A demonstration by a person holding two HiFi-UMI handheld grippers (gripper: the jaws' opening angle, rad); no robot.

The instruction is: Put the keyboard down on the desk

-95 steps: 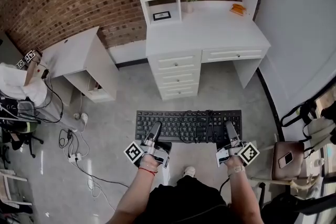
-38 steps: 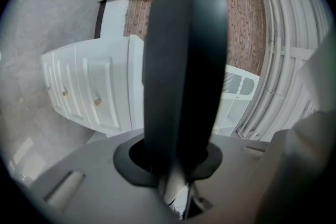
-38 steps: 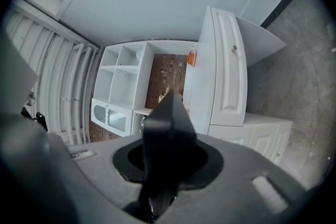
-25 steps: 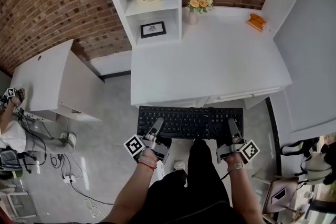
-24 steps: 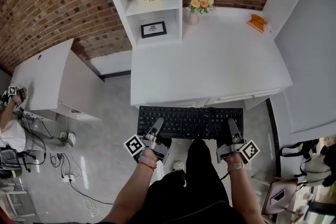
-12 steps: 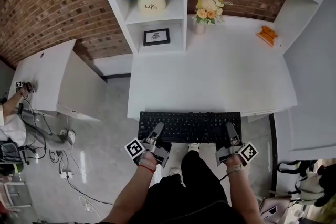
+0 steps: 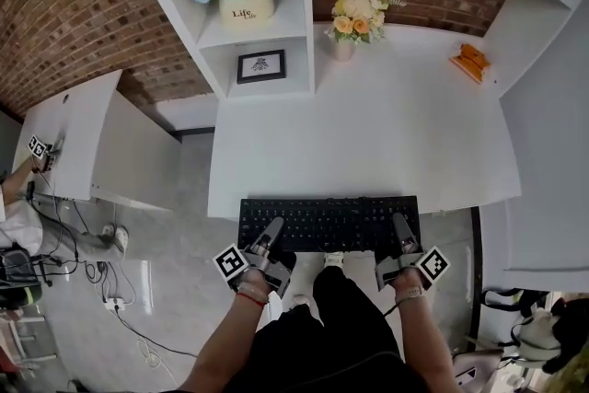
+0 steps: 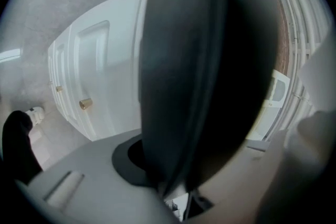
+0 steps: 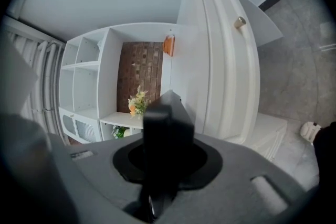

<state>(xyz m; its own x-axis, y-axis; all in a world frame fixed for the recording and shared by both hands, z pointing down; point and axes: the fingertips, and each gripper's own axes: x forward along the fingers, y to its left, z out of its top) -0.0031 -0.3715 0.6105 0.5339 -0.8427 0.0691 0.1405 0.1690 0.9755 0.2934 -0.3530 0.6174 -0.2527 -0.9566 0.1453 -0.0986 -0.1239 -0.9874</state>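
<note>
Keyboard is gripped at both ends. Left claw is clamped narrow on the near-left edge, right claw likewise on the near-right. Both gripper views show the black body wedged between the jaws.

It's level, with its long side parallel to the desk front. In the head view its far rows overlap the front edge and its near rows hang over the person's legs. Can't tell whether it touches the top or floats just above.

My read: carry and approach are done, placement isn't. Left to do: push further in, lower till flat, open both claws, back out. Vase and orange item at the back are well apart from it, so no clash.
</note>
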